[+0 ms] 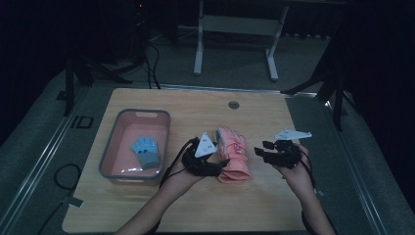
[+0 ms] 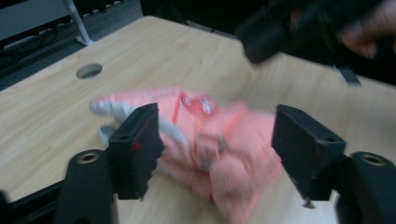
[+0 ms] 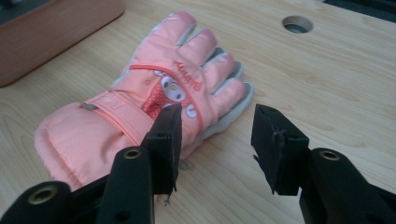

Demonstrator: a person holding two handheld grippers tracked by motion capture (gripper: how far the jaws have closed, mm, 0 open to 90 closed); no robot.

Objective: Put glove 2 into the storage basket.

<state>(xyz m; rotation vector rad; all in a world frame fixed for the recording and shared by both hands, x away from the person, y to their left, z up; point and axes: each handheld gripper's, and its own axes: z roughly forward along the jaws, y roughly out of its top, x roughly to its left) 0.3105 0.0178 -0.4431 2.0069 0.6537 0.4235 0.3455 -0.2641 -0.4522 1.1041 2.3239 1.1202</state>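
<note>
While probably gripless, pink glove (image 3: 140,112) lies mid-table (image 1: 195,210)

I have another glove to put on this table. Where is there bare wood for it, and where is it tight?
Bare wood runs across the far strip of the table, around the round hole, and along the near edge between the forearms. It is crowded mid-table: the pink bin holding the blue glove, then the left gripper, pink glove and right gripper.
</note>
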